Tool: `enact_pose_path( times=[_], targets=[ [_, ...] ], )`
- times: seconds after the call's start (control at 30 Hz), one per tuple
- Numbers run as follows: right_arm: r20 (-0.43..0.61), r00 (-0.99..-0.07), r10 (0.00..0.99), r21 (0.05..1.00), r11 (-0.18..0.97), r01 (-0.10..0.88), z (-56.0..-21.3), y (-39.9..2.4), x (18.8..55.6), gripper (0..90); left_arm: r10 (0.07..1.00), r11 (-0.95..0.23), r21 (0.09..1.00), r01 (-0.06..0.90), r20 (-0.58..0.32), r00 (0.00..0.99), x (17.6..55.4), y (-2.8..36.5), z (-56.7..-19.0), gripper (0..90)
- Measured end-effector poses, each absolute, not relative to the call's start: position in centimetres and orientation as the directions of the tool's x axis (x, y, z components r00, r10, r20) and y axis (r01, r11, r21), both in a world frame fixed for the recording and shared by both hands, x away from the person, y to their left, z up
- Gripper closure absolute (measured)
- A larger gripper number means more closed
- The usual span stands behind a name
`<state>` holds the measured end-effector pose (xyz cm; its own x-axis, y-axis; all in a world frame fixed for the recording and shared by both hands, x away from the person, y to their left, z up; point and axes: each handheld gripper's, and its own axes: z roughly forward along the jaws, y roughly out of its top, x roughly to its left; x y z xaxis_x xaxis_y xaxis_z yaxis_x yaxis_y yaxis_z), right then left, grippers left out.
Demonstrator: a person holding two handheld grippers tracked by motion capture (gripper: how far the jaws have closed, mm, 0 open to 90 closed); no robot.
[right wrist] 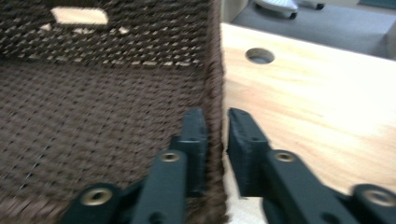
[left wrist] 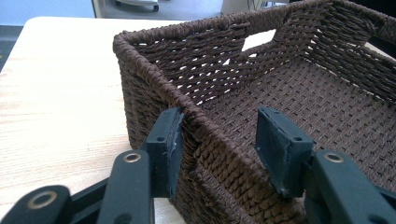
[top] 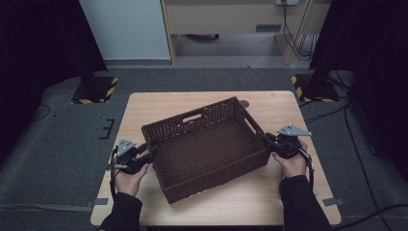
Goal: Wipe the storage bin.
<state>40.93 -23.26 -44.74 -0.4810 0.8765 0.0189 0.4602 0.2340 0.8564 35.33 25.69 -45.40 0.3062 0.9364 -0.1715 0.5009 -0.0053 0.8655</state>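
Basket wall straddled by both grippers ahead of a two-handed lift

Left gripper (left wrist: pixel 219 144) stands partly open astride the near-left wall of the wicker basket (top: pixel 207 144): outer pad touching the weave, inner pad (left wrist: pixel 280 149) apart from it inside. Right gripper (right wrist: pixel 217 140) is closed on the opposite wall, one jaw inside, one outside, pads pinching the rim. Basket rests empty, turned at an angle, at the middle of the table (top: pixel 288 202), long axis running between the two hands, each gripper equally near its own wall. High view gives the basket's angle; gripper views alone give pad contact. Farther off, a handle slot (left wrist: pixel 259 39) pierces the far wall, and a round hole (right wrist: pixel 260 55) marks the tabletop
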Motion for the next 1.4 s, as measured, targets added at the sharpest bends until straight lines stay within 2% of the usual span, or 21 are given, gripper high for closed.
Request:
enact_pose_path(
  times=[0.1,0.3,0.47,0.6,0.73,0.87,0.97,1.13,1.33,1.4],
  targets=[
    [-0.008,-0.482,0.876,0.849,0.261,0.46,-44.8,-23.0,40.6,79.3,0.94,-0.013,0.867,0.498,-0.159,0.302,35.2,25.7,-45.2,50.3],
    [0.037,-0.496,0.867,0.85,0.234,0.473,-44.9,-22.8,38.9,76.6,0.938,-0.007,0.857,0.515,-0.173,0.301,35.2,25.8,-45.3,46.7],
    [0.044,-0.494,0.869,0.845,0.231,0.482,-44.7,-22.5,37.7,74.1,0.942,-0.018,0.847,0.532,-0.164,0.294,35.4,25.9,-45.6,50.9],
    [0.024,-0.496,0.868,0.862,0.234,0.451,-44.5,-22.3,38.2,64.4,0.945,-0.041,0.844,0.535,-0.14,0.294,35.5,25.8,-45.5,52.6],
    [0.02,-0.509,0.86,0.864,0.241,0.442,-44.6,-21.7,39.2,64.6,0.948,-0.054,0.845,0.532,-0.123,0.292,35.8,26.0,-45.5,54.3],
    [0.02,-0.518,0.855,0.854,0.255,0.453,-44.7,-21.3,39.4,72.2,0.947,-0.046,0.844,0.534,-0.133,0.291,36.1,26.5,-45.5,54.7],
    [0.026,-0.518,0.855,0.849,0.255,0.462,-44.6,-21.2,39.2,72.3,0.947,-0.047,0.841,0.539,-0.133,0.292,36.3,26.7,-45.4,54.9],
    [0.053,-0.518,0.853,0.852,0.232,0.47,-44.8,-21.0,37.8,70.6,0.946,-0.034,0.839,0.542,-0.148,0.288,36.8,26.9,-45.5,51.8],
    [0.035,-0.537,0.843,0.852,0.256,0.457,-44.3,-20.9,36.9,67.7,0.945,-0.032,0.834,0.551,-0.155,0.289,37.1,27.2,-45.9,57.9],
    [0.055,-0.538,0.841,0.867,0.228,0.444,-44.1,-21.0,37.1,64.0,0.946,-0.043,0.835,0.548,-0.143,0.292,37.2,27.2,-45.9,59.9]
  ],
)
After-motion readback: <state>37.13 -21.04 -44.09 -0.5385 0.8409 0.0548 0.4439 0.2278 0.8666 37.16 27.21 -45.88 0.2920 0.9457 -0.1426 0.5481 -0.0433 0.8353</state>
